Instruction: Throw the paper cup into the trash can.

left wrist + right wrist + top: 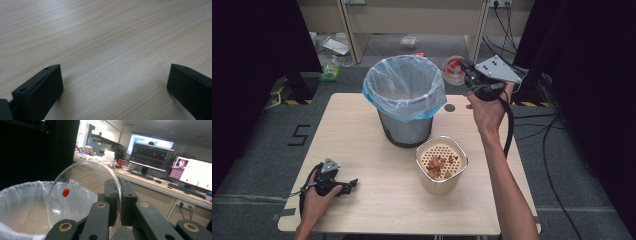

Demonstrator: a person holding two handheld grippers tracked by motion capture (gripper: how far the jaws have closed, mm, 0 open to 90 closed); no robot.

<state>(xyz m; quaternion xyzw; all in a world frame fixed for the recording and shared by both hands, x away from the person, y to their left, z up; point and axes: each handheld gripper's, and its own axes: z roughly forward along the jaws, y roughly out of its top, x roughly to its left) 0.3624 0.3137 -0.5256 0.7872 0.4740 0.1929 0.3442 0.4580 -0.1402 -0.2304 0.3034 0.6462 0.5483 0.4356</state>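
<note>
Right gripper clamped on rim of clear plate, tilted beside lined bin. Left gripper wide open, nothing held, resting on desk.

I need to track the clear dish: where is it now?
In the high view, the clear dish is clamped in the right gripper, tilted beside the bin's right rim.

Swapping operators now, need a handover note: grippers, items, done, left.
Right hand-held gripper: shut on the rim of the clear dish, held tilted on edge beside the bin, off the table.
Left hand-held gripper: open, nothing between its jaws, resting on the table near the front left corner.
Strainer basket: on the table in front of the bin, brown scraps inside.
Done: dish lifted and tipped toward the bin's mouth.
Left: one red bit clings to the dish; probably the basket next.
</note>
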